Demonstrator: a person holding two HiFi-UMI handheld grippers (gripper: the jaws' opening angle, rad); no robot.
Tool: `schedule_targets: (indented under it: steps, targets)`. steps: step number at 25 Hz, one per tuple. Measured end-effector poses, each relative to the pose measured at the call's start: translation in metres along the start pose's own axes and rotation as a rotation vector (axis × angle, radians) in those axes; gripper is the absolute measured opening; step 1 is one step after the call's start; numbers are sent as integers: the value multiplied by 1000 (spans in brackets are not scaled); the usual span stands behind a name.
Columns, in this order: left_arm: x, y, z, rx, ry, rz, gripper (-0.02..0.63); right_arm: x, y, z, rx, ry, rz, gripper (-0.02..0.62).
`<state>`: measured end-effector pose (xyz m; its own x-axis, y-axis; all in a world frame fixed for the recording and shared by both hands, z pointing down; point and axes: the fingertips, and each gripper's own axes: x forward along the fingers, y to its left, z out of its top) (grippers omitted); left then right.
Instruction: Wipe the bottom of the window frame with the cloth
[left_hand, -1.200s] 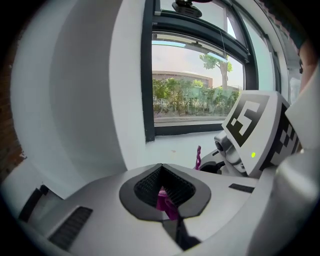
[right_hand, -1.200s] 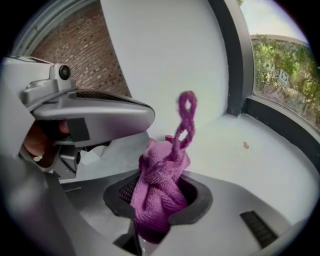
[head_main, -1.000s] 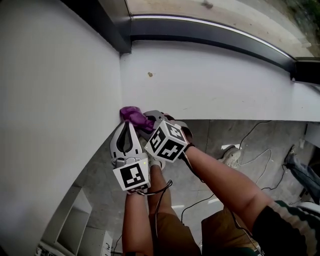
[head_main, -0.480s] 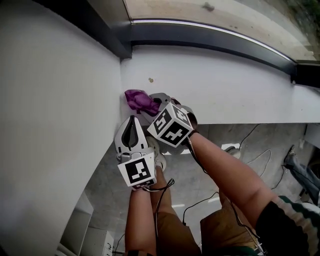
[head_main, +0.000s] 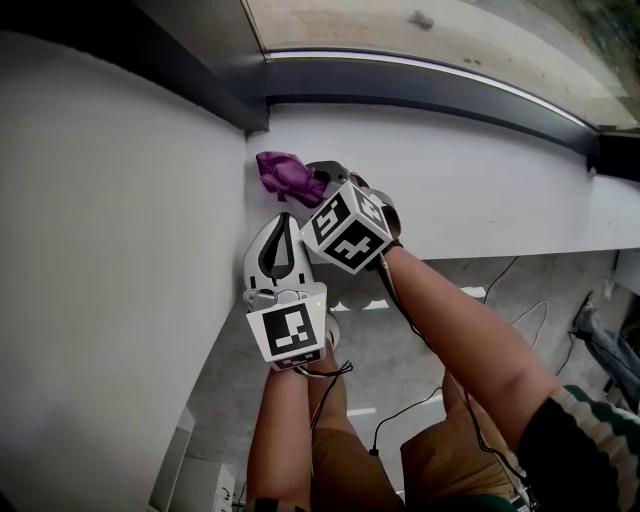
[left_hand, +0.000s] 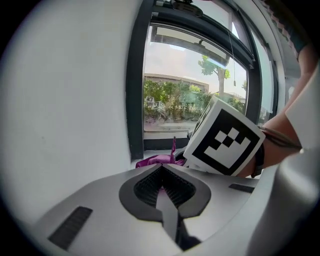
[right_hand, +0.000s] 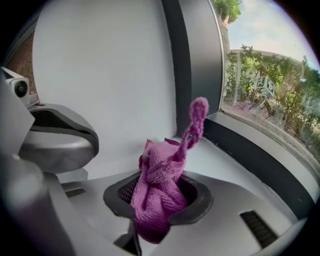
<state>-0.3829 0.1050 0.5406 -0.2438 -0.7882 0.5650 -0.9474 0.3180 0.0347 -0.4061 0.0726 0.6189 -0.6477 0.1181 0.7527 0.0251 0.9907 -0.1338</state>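
Right claw (head_main: 322, 180), pinching the cloth (head_main: 284, 171), has slid up the sill (head_main: 450, 190); the frame rail (head_main: 430, 85) lies just ahead, running rightward. Left claw (head_main: 277, 238) is pressed together, empty, behind.

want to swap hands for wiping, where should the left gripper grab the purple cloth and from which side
Take the bunched wad of the purple cloth bulging ahead of the right gripper, not the thin tail standing up. Probably come from the left, along the wall, since the right jaws cover its back. The left gripper is shut; open it first.
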Motion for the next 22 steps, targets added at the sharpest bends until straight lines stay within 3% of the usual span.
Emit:
schedule_targets:
  steps: [15,22]
  targets:
    - [5,-8,-10,36,35,-30,9,-17,-24,-28,13,59,-83,126]
    - [16,-45,0,79,33,-61,9,-50,-52,-64,47,68,-104,126]
